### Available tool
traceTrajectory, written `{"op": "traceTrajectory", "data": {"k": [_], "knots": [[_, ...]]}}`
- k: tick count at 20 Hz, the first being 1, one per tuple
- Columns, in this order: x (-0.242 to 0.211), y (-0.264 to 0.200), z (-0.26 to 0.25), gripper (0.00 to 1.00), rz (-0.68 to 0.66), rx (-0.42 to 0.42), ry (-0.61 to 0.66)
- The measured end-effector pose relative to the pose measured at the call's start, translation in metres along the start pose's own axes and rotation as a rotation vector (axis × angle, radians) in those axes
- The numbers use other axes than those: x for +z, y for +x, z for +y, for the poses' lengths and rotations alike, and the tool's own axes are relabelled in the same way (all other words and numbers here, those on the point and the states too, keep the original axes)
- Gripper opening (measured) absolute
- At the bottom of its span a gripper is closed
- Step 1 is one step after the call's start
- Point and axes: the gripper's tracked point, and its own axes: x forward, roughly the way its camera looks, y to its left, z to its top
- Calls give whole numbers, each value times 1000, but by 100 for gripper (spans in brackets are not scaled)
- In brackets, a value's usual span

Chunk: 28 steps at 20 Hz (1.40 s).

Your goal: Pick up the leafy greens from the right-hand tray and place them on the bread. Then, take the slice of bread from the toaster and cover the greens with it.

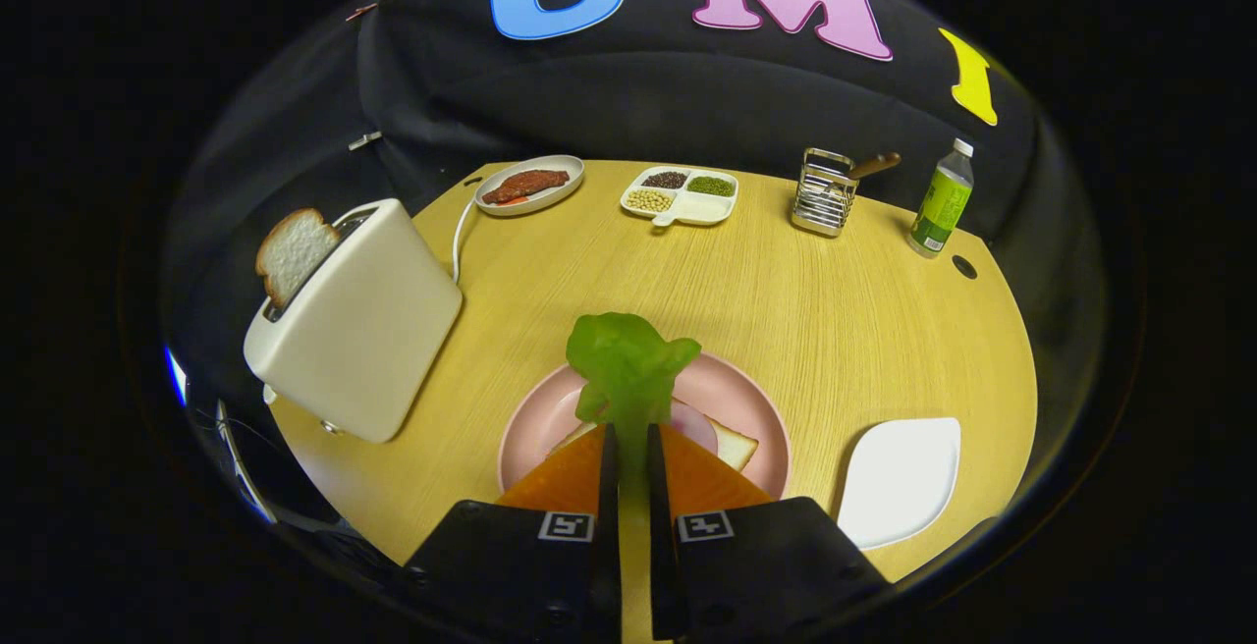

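1. Between the fingers, at 6 o'clock on the worktop [786, 310]: the tool [628, 443] is clenched on the leafy greens [628, 369]. Both fingers press the stem; the leaf fans out ahead of the fingertips.
2. Under the greens, one pink plate [761, 408]. Its near part is hidden by the fingers. On it lies one slice of bread [735, 446], only a corner showing right of the fingers. A pale round patch on the bread beside the leaf; hard to make out what it is.
3. At 4 o'clock from the plate, one white tray [899, 477], near the worktop edge.
4. At 9 to 10 o'clock, one white toaster [358, 325], tilted in this view. One bread slice [293, 253] stands up out of its slot, lower half hidden inside. One white cord runs from behind it.
5. At 11 o'clock, far side: one oval dish [491, 204] with reddish strips of food, too small to tell what kind.
6. At 12 o'clock: one divided dish [699, 210], three compartments with grains or beans, one empty.
7. At 1 o'clock: one wire rack [823, 194] with a brown handle sticking out; the utensil itself is hidden.
8. At 2 o'clock: one green-labelled bottle [943, 200], upright, beside a small dark hole in the worktop.
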Motion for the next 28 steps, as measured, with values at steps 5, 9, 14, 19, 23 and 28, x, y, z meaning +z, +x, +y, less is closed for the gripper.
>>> {"op": "traceTrajectory", "data": {"k": [5,9,14,19,23,28], "knots": [[-16,6,-2,24,47,-19,-30],[-17,8,-2,52,45,-36,-39],[-6,-2,0,99,8,-37,-40],[21,-22,17,99,-61,-6,-38],[54,-42,48,100,-141,39,-125],[97,-60,109,99,-210,136,-174]]}}
